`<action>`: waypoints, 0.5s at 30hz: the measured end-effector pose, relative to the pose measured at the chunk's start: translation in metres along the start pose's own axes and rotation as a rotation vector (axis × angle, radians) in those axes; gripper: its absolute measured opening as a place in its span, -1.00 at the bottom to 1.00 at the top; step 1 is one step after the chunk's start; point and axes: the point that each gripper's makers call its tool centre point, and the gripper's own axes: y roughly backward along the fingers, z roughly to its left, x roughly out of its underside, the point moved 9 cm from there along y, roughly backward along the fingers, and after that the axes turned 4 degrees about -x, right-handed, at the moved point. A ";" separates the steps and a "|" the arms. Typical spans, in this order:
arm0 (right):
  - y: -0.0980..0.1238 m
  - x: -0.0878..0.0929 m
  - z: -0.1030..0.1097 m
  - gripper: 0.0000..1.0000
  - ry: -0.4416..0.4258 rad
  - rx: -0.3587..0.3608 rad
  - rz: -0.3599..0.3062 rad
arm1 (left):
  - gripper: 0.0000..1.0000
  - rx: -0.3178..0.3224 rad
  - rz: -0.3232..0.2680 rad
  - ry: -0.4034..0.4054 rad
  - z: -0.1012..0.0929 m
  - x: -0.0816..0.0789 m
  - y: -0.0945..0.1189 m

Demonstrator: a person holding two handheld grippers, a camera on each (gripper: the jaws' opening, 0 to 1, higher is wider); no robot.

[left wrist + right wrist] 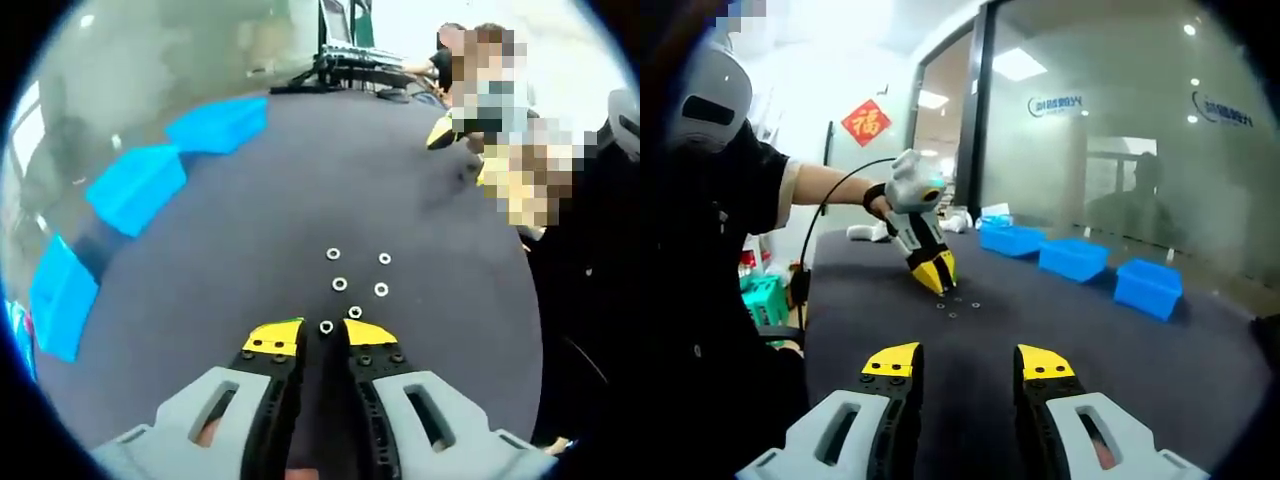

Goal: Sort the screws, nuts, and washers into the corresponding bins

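lying flat on the dark table (220, 280), six silvery ring washers (340, 284).

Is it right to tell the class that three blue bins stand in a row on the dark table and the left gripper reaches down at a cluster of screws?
Not quite. The left gripper reaches at washers, small flat rings, as the left gripper view shows. Three blue bins do stand in a row on the dark table.
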 end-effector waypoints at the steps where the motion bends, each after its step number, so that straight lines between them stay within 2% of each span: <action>1: 0.000 0.000 0.000 -0.34 0.000 0.000 -0.001 | -0.75 0.001 0.000 0.000 0.000 0.000 0.000; 6: 0.000 -0.001 0.000 -0.34 0.002 0.001 -0.001 | -0.85 0.014 0.006 0.005 -0.002 0.000 0.000; 13: -0.001 0.000 0.003 -0.34 0.006 -0.004 0.004 | -0.89 0.014 0.005 0.021 -0.002 0.001 0.000; 15: -0.001 0.000 0.003 -0.34 0.006 -0.004 0.004 | -0.89 0.009 -0.001 0.051 -0.001 0.002 0.000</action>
